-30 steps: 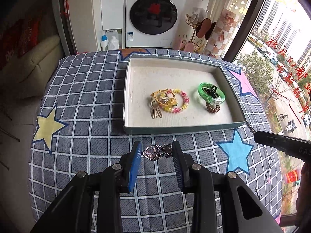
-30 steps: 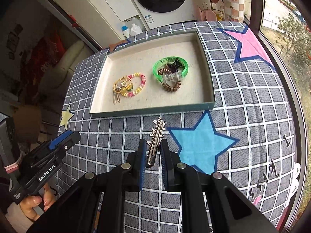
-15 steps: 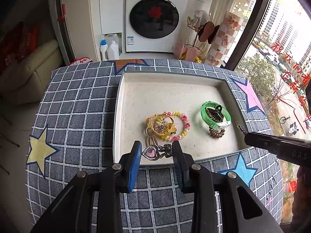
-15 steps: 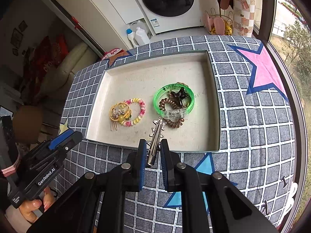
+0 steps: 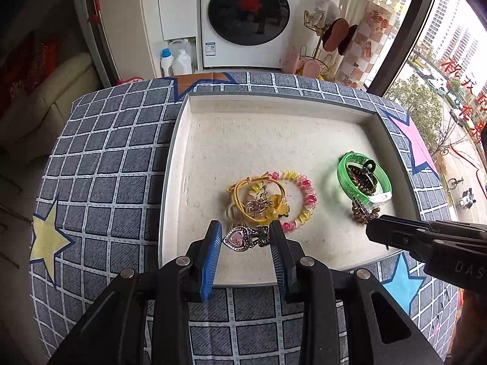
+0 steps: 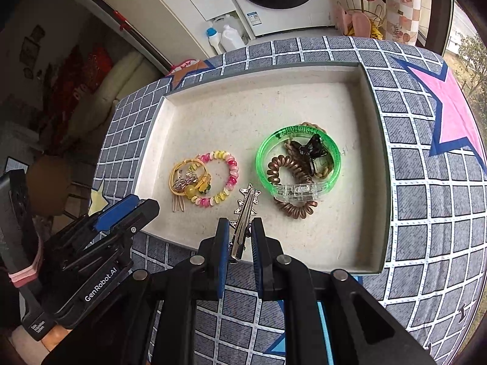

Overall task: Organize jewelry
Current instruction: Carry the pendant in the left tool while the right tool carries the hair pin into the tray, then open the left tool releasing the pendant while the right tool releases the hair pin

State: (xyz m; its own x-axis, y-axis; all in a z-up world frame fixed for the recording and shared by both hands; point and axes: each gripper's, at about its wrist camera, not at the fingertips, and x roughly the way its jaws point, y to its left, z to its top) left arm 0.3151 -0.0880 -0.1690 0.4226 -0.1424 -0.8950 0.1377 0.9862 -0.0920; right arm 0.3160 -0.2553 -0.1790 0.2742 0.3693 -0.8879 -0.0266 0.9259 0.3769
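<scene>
My left gripper (image 5: 246, 239) is shut on a pink heart clip (image 5: 243, 238) and holds it over the front of the beige tray (image 5: 231, 140), just before a yellow hair tie with charms (image 5: 255, 197) and a pink-yellow bead bracelet (image 5: 301, 200). My right gripper (image 6: 239, 237) is shut on a silver star hair clip (image 6: 245, 213), over the tray's (image 6: 231, 112) front part, between the bead bracelet (image 6: 219, 179) and a green bangle (image 6: 296, 158). The bangle holds a brown coil tie (image 6: 286, 173) and a black claw clip (image 6: 310, 149).
The tray sits on a grey checked cloth with stars (image 5: 100, 167). Each gripper shows in the other's view: the right one at the tray's right front (image 5: 426, 243), the left one at its left front (image 6: 100, 243). A washing machine (image 5: 249, 18) stands behind the table.
Both grippers moved forward from above the cloth to above the tray's front part, each still holding its clip.
</scene>
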